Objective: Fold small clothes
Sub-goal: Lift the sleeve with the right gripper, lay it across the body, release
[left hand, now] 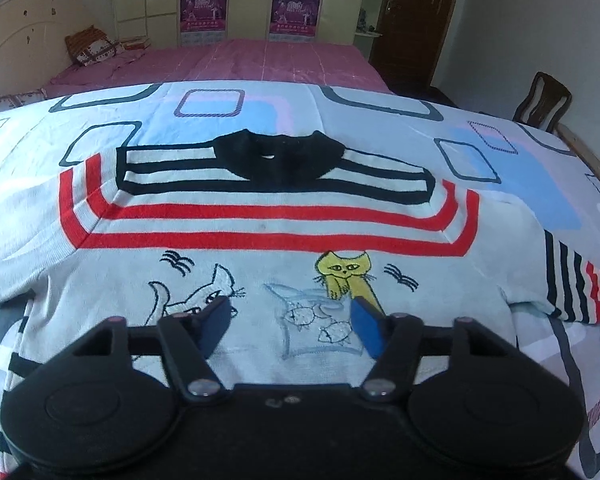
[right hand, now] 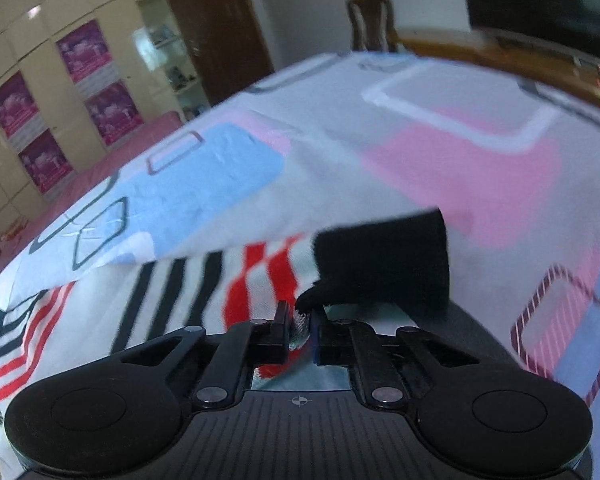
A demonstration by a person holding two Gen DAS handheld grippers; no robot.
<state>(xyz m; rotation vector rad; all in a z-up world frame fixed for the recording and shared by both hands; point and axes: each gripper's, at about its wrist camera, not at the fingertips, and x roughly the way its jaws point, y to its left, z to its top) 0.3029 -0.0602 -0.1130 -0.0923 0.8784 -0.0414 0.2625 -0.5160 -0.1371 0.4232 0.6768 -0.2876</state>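
striped cat sweater [left hand: 260, 216] — flat, sleeve [right hand: 260, 276] pinched

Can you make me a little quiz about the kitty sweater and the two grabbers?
1. True or false: the left gripper is open above the sweater.
2. What does the right gripper pinch? A) pillow B) striped sleeve C) chair
3. Fill in: the sweater's collar is ____.

Key: 1 true; 2 B; 3 black.
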